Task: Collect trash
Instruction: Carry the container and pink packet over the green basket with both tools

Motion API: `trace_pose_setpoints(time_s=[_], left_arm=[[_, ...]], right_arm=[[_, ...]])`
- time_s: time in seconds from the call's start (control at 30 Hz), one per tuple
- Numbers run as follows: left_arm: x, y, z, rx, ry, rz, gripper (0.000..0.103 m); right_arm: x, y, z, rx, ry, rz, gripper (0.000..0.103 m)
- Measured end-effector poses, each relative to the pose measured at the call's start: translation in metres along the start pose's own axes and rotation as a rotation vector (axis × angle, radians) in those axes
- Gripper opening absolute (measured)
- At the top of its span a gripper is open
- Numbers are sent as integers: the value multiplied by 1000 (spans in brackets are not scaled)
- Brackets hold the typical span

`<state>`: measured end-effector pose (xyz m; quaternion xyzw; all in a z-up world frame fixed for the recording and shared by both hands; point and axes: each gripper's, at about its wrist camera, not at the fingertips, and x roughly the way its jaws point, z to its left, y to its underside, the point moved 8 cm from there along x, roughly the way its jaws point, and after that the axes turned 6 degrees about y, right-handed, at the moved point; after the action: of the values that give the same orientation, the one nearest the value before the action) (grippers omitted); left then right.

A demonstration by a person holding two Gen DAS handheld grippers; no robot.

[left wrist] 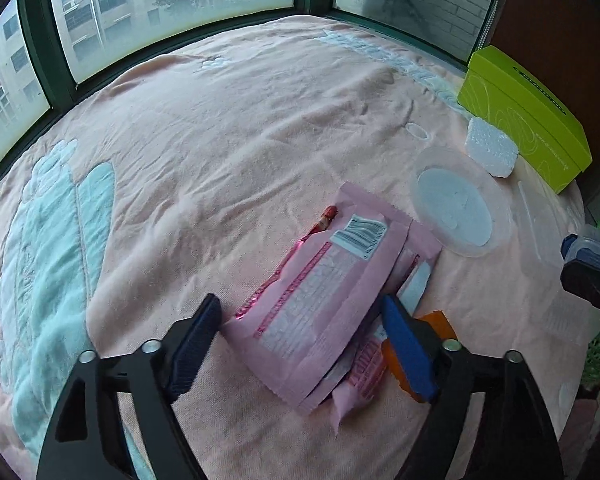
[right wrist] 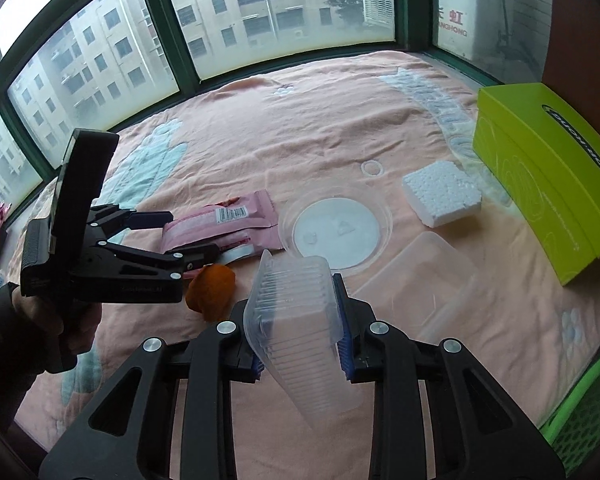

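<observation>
The right tongs (right wrist: 300,320) squeeze a clear plastic box (right wrist: 292,304), held up above the bed (right wrist: 300,120). The left tongs (left wrist: 300,328) are wide apart around a pink wrapper (left wrist: 320,304) lying on the bed beside a round lid (left wrist: 456,208).

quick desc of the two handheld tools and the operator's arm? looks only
Both tools match: black skeletal linkage arms with triangular cut-outs and silver pivot bolts, ending in blue ribbed finger pads. Left tool shows a boxy black block mounted on top in the right wrist view, where its pads look darker. Right tool looks the same. The hand on the left tool wears a dark sleeve. No cables visible.
</observation>
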<state>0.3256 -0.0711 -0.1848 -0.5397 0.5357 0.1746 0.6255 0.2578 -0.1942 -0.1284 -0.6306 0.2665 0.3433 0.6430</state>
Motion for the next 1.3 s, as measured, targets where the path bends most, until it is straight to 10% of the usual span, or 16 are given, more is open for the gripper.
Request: trace_pose_setpoints(time_s=[0.17, 0.73, 1.3], left_arm=[[-11, 3, 4, -12, -27, -30, 49], [-118, 3, -1, -102, -111, -238, 46], [-142, 19, -153, 12, 86, -281, 46]], right_arm=[[-10, 6, -4, 40, -8, -13, 28], [-67, 20, -28, 147, -8, -95, 28], [-134, 81, -110, 258, 167, -141, 28]])
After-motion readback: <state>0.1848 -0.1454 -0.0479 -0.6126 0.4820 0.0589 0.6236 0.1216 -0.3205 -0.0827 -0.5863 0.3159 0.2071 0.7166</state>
